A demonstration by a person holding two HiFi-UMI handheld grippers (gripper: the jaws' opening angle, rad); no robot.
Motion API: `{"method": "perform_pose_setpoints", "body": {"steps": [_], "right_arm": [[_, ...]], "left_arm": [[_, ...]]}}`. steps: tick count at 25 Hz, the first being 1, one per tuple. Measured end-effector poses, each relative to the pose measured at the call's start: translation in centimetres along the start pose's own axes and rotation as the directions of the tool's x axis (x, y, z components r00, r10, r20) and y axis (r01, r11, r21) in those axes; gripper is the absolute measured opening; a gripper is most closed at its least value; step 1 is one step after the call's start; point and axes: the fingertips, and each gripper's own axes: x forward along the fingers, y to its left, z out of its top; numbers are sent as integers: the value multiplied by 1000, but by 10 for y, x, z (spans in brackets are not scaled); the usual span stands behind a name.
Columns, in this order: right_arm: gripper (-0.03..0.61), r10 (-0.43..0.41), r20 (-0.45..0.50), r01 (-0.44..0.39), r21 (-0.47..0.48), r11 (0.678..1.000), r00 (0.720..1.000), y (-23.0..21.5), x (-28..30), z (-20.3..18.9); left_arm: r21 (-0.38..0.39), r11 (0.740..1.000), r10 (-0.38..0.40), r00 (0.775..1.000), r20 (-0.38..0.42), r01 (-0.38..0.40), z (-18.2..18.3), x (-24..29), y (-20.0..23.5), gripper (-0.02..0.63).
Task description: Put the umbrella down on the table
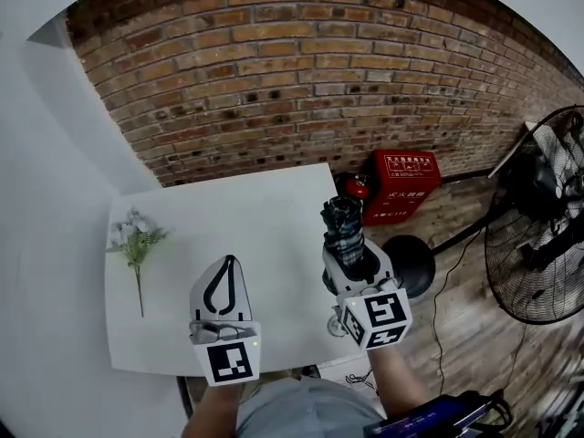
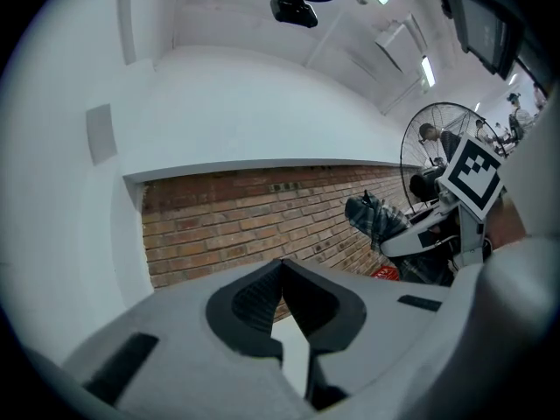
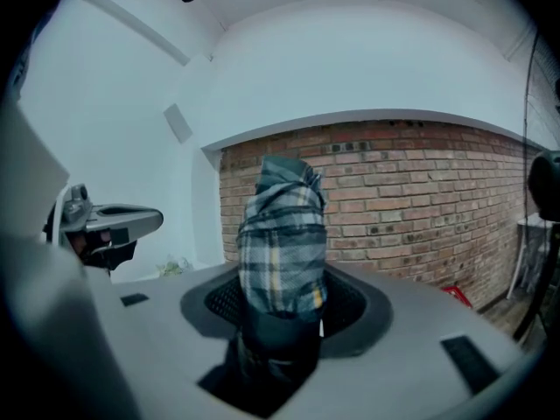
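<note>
A folded plaid umbrella (image 1: 344, 229) stands upright between the jaws of my right gripper (image 1: 352, 261), which is shut on its lower part. It hangs over the right edge of the white table (image 1: 265, 213). In the right gripper view the umbrella (image 3: 282, 239) fills the middle, its dark end down between the jaws. My left gripper (image 1: 227, 265) hovers over the table's near side, shut, its tips touching with nothing between them. The left gripper view shows those closed tips (image 2: 282, 268) and the umbrella (image 2: 376, 219) off to the right.
A sprig of artificial flowers (image 1: 136, 242) lies at the table's left. Right of the table stand a red fire-equipment box (image 1: 402, 184), a round black fan base (image 1: 410, 263) and a large floor fan (image 1: 545, 231). A brick wall (image 1: 292, 71) runs behind.
</note>
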Motion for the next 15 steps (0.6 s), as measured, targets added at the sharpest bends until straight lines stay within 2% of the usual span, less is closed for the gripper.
{"method": "perform_pose_setpoints", "body": {"steps": [15], "right_arm": [[209, -18, -176, 25, 40, 999, 984, -4, 51, -85]], "left_arm": [[-36, 998, -50, 994, -101, 47, -58, 39, 9, 8]]}}
